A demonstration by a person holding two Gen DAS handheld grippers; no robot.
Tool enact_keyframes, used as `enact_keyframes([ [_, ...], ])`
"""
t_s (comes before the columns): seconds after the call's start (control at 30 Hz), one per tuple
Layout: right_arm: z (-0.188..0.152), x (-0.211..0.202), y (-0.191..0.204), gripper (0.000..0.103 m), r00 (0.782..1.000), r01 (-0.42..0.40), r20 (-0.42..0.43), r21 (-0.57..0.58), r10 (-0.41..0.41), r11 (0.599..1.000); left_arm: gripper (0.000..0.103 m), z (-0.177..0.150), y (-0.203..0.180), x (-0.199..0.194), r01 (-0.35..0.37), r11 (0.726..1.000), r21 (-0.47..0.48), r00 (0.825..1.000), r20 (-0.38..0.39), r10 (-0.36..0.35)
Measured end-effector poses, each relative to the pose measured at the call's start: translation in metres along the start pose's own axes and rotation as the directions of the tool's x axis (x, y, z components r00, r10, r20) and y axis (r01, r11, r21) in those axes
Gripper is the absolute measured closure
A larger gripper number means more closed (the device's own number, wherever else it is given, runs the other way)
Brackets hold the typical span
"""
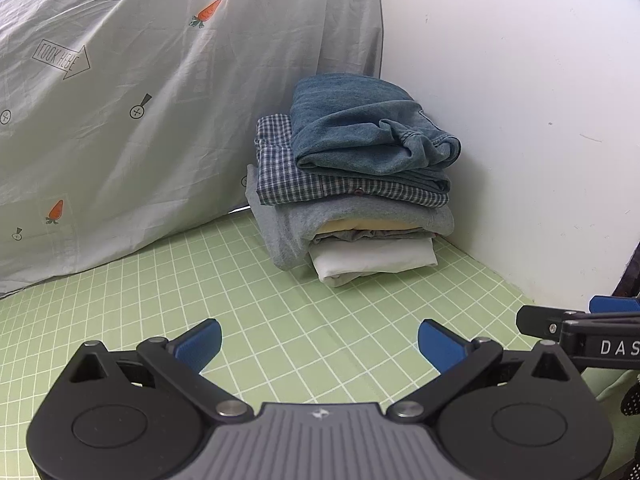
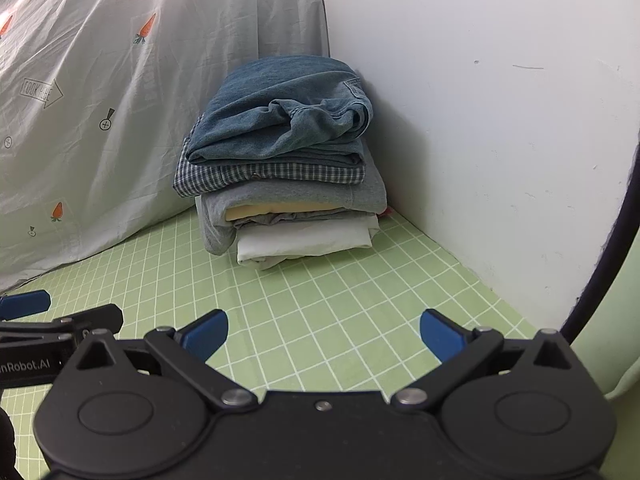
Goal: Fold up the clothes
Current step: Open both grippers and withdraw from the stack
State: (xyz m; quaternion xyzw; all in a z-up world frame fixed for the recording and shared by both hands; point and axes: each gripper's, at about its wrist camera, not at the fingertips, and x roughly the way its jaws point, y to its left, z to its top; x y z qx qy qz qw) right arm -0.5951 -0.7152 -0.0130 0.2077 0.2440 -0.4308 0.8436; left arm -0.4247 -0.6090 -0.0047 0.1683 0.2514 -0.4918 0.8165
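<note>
A stack of folded clothes (image 1: pixel 352 184) (image 2: pixel 284 176) stands in the far corner on the green grid sheet. Folded blue denim (image 1: pixel 360 128) (image 2: pixel 280 120) lies on top, over a checked shirt (image 1: pixel 340 190) (image 2: pixel 264 174), a grey garment (image 1: pixel 320 220), a pale yellow layer and a white piece (image 1: pixel 372 258) (image 2: pixel 304 242). My left gripper (image 1: pixel 318 346) is open and empty, well short of the stack. My right gripper (image 2: pixel 324 336) is also open and empty, beside the left one. The right gripper's side (image 1: pixel 580 328) shows at the left view's right edge; the left gripper's side (image 2: pixel 60 324) shows at the right view's left edge.
A grey-white cloth with carrot prints (image 1: pixel 120 120) (image 2: pixel 100 120) hangs at the back left, touching the green grid sheet (image 1: pixel 280 300) (image 2: pixel 340 292). A white wall (image 1: pixel 520 120) (image 2: pixel 480 120) bounds the right side. A dark curved cable (image 2: pixel 612 248) runs at the far right.
</note>
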Motion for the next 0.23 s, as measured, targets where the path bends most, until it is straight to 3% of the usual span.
enact_keyframes([
  [0.23,0.0003,-0.0013,-0.0061,0.000,1.000,0.006,-0.001,0.004,-0.006,1.000,0.000,0.0000,-0.0078,-0.0005,0.000,1.000,0.008,1.000,0.000,0.000],
])
